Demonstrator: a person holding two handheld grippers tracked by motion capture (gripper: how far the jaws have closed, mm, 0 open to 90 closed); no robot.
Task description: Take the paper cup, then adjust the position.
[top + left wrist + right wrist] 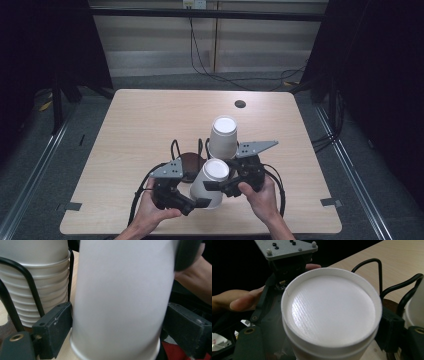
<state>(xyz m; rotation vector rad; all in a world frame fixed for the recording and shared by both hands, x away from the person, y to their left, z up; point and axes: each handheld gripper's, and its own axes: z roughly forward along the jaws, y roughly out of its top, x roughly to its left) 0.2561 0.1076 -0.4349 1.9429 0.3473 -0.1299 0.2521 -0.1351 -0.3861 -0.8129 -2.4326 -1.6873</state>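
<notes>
A white paper cup [210,182] stands upside down near the table's front edge, between both grippers. My left gripper [192,200] has a jaw on each side of the cup [120,300] near its rim. The pads lie close against the wall, which shows no dent. My right gripper [220,186] is shut on the cup's upper part, just under the flat base [332,307]. Behind it a stack of upside-down white cups [223,135] sits in a black wire rack [175,147]. In the left gripper view this ribbed stack [37,290] is on the left.
The rack stands on a round brown base [189,162] at mid-table. A dark round hole [240,104] marks the tabletop's far right. Cables run across the floor beyond the table. Bare wood [140,120] lies left of and behind the rack.
</notes>
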